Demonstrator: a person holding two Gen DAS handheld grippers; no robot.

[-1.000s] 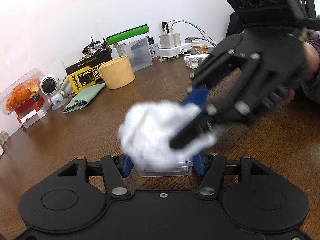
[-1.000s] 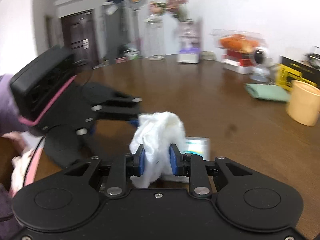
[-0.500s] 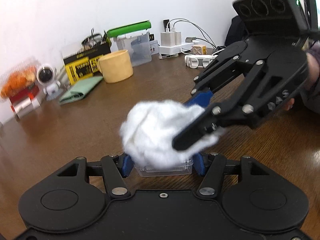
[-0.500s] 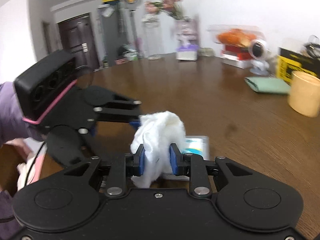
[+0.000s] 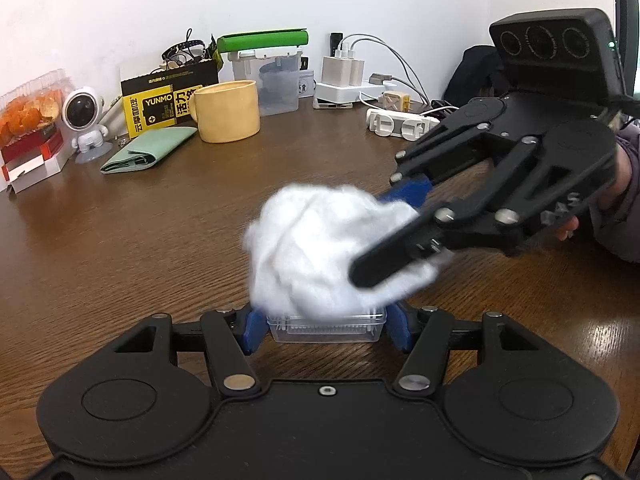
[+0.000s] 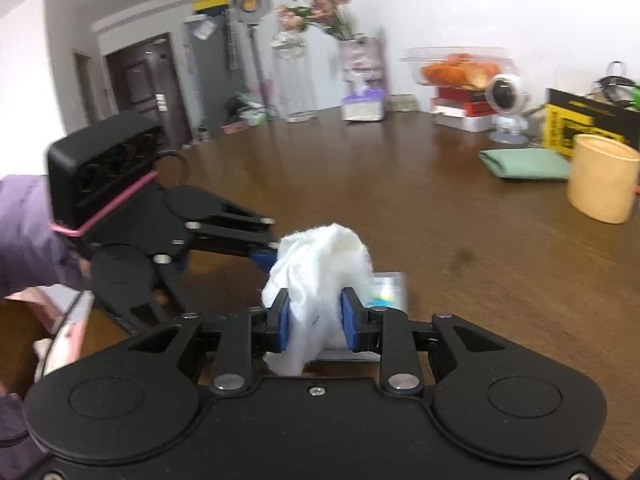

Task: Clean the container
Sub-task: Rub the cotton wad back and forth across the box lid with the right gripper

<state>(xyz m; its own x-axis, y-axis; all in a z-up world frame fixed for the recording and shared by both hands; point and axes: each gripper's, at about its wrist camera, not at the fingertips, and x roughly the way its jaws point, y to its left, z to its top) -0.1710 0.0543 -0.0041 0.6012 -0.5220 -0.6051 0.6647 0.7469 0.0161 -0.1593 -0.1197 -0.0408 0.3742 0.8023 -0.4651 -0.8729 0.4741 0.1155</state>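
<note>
Since a second ago my left view has rolled level; the wad has barely shifted. My left gripper (image 5: 326,326) is clamped on the clear container (image 5: 326,325) above the table (image 5: 140,240). My right gripper (image 6: 316,320) pinches the white wad (image 5: 320,252), pressed into the container's top.

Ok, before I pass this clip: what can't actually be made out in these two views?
- Inside of the clear plastic container: in the left wrist view the white wad covers it, so any dirt or contact with it is hidden.
- The same container in the right wrist view: the wad and the right gripper leave only a blurred corner.
- Its printed label: too blurred to read.
</note>
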